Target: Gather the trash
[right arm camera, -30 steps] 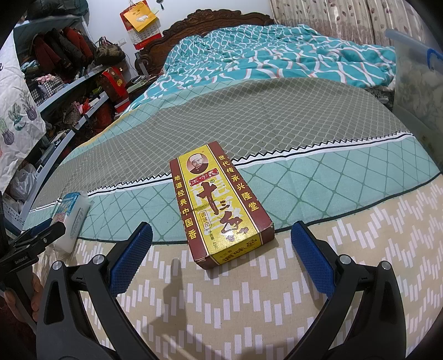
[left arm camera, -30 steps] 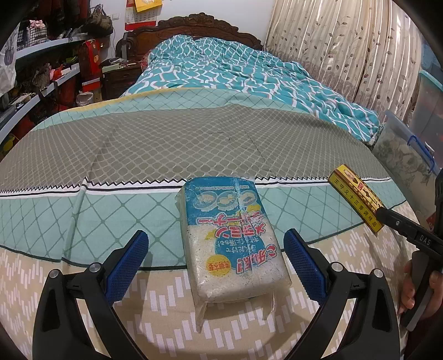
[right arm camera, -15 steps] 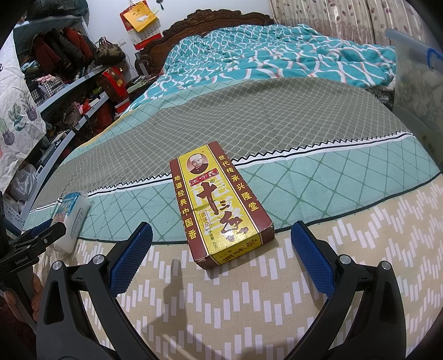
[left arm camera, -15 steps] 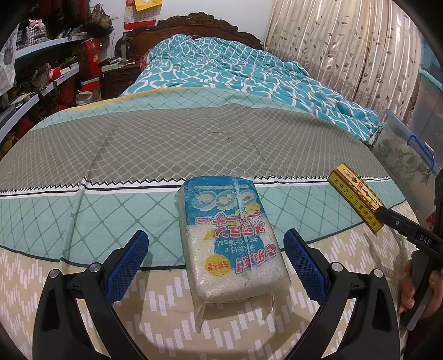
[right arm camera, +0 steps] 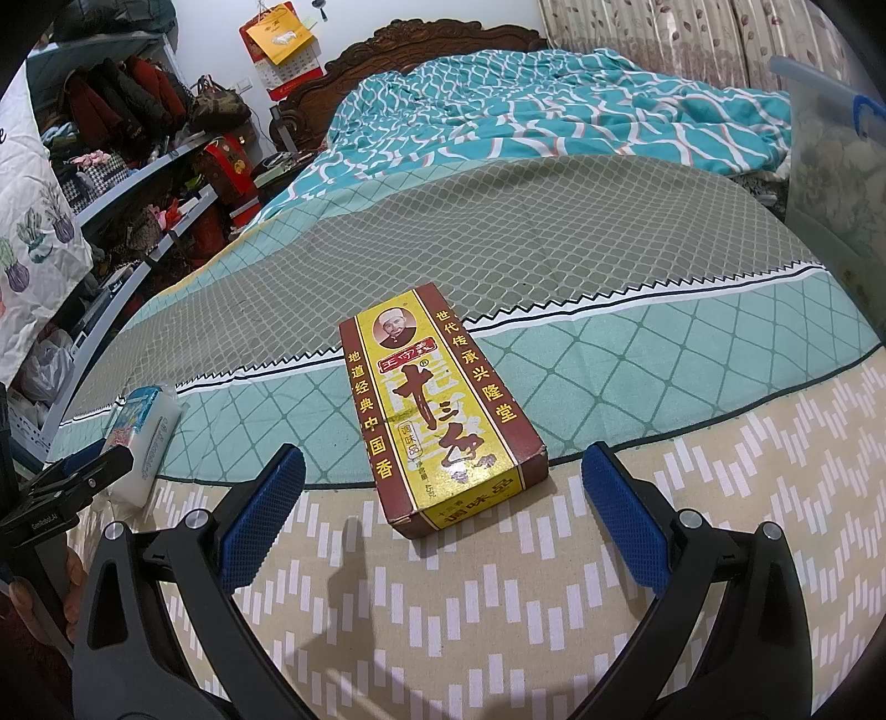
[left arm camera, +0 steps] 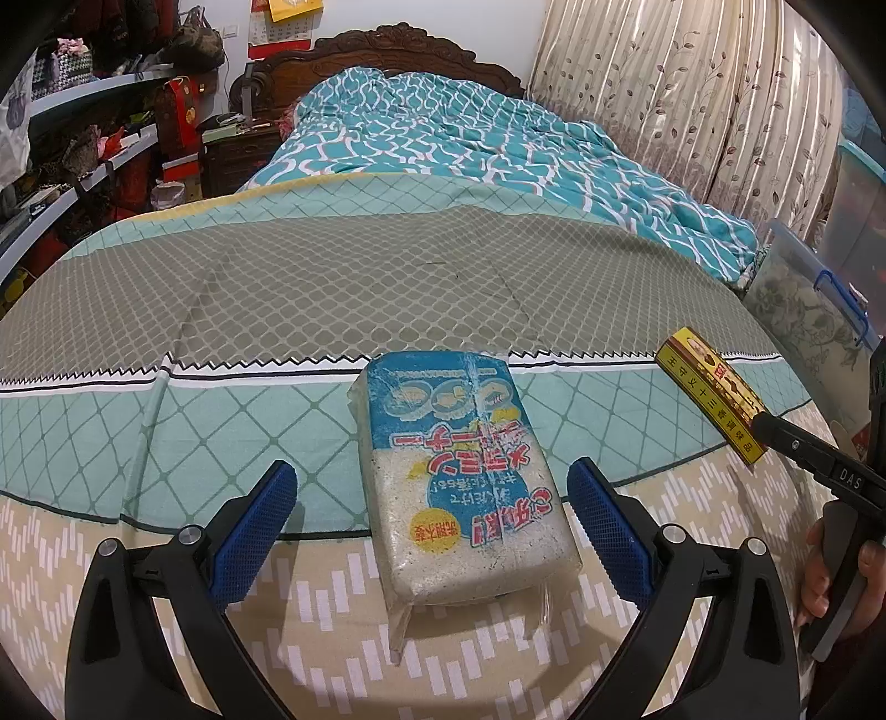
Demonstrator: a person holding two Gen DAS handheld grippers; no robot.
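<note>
Bedroom: stretching back to a carved wooden headboard, with beige leaf-print curtains hanging along the right and cluttered shelves running down the left.
Bedspread: lying flat in bands of grey lattice, mint diamonds and beige dashes, covering the near part of the bed.
Quilt: lying rumpled in teal and white toward the headboard.
Storage bins: standing beside the bed on the right, clear-walled with blue latches.
Plastic packet: lying flat on the bedspread, blue print on top and pale grains showing through, straddling the mint and beige bands; sitting between the left fingers without touching either.
Left gripper: hovering low over the beige band, jaws spread wide around the packet, gripping nothing.
Spice box: lying flat on the bedspread, yellow and maroon with a portrait at its far end, angled slightly; resting well to the right of the packet, near end on the beige band.
Right gripper: hanging just short of the box, blue pads parted wide to either side of its near end, clear of it and grasping nothing.
</note>
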